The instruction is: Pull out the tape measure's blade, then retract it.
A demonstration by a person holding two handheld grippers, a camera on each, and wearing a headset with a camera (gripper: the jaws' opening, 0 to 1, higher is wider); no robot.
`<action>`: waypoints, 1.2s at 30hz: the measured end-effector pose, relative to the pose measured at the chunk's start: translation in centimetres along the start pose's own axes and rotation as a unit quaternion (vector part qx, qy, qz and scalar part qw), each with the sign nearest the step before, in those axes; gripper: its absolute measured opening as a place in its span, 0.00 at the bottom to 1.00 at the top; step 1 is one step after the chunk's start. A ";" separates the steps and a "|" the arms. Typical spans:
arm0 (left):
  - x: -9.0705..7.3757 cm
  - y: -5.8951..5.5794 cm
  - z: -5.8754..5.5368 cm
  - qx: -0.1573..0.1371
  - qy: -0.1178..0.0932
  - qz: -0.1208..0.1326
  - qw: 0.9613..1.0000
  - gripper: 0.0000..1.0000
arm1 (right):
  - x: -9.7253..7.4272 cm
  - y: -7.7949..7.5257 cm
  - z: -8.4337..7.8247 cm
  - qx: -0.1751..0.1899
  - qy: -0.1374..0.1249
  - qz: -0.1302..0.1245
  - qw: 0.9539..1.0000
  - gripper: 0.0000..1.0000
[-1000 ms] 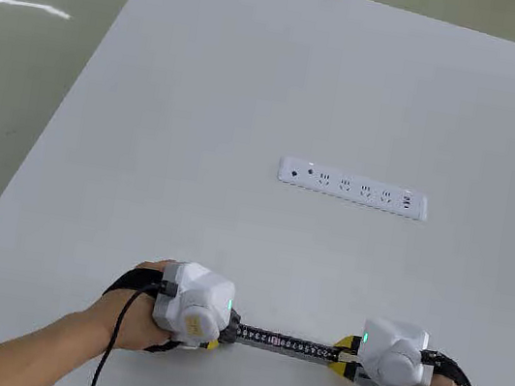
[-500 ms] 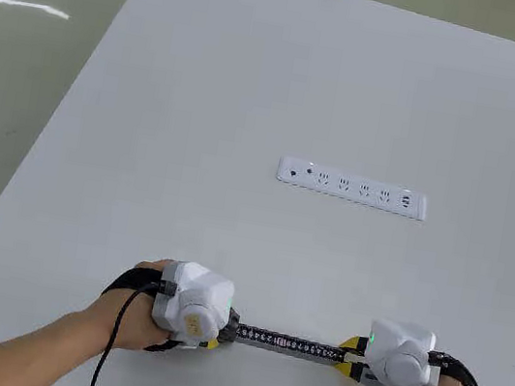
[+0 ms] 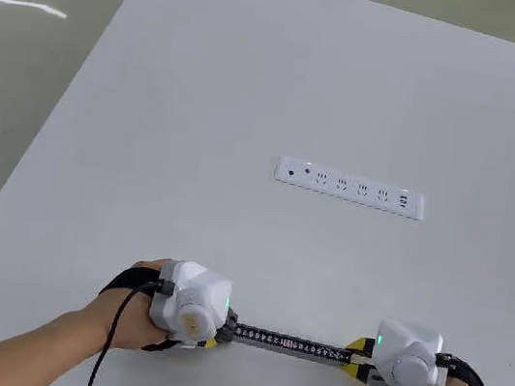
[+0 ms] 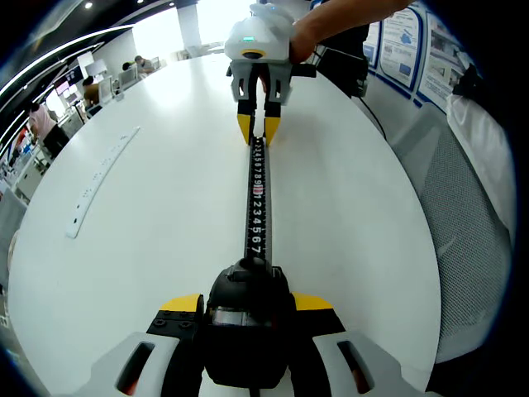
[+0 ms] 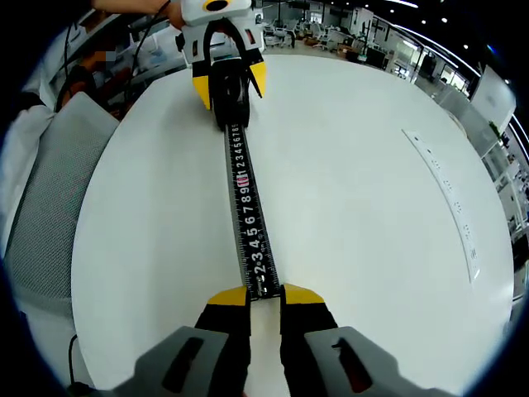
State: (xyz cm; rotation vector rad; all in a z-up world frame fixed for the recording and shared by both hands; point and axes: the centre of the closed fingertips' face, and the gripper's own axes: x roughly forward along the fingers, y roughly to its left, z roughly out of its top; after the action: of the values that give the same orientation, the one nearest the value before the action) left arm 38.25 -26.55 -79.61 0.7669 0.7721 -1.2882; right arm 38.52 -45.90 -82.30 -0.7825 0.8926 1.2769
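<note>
The black tape measure case (image 4: 248, 318) sits between the yellow-tipped jaws of my left gripper (image 4: 248, 306), which is shut on it. Its black blade (image 4: 258, 198) with white numbers runs straight across the white table to my right gripper (image 4: 260, 99). In the right gripper view, my right gripper (image 5: 264, 299) is shut on the blade's end, and the blade (image 5: 245, 207) leads away to the case (image 5: 229, 83). In the head view the left gripper (image 3: 221, 329) is at the bottom left, the right gripper (image 3: 358, 361) at the bottom right, with the blade (image 3: 292, 344) stretched between them.
A white power strip (image 3: 350, 187) lies on the white table (image 3: 252, 104) beyond the grippers, well away from the blade. The table's near edge is just behind my hands. A grey mesh chair (image 5: 50, 207) stands beside the table. People sit at desks in the far background.
My right gripper has moved further right with the blade's end, so more blade is out. The left gripper has held its place.
</note>
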 end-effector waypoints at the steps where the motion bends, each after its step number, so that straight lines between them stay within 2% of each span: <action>1: 0.0 0.0 0.0 0.000 0.000 0.000 1.000 0.36 | 0.0 0.0 -0.1 0.000 0.001 0.000 1.000 0.11; 13: -0.1 -0.1 0.1 0.000 0.000 0.001 1.000 0.36 | -1.0 -0.3 -1.7 0.008 0.008 -0.007 1.000 0.11; 36: -0.1 -0.1 0.0 0.001 0.001 -0.001 1.000 0.36 | -1.6 -0.5 -2.8 0.012 0.010 -0.008 1.000 0.11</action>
State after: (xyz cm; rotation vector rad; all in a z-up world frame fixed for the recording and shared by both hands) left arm 38.17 -26.55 -79.54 0.7686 0.7735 -1.2908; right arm 38.60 -49.17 -82.12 -0.7848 0.9142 1.2438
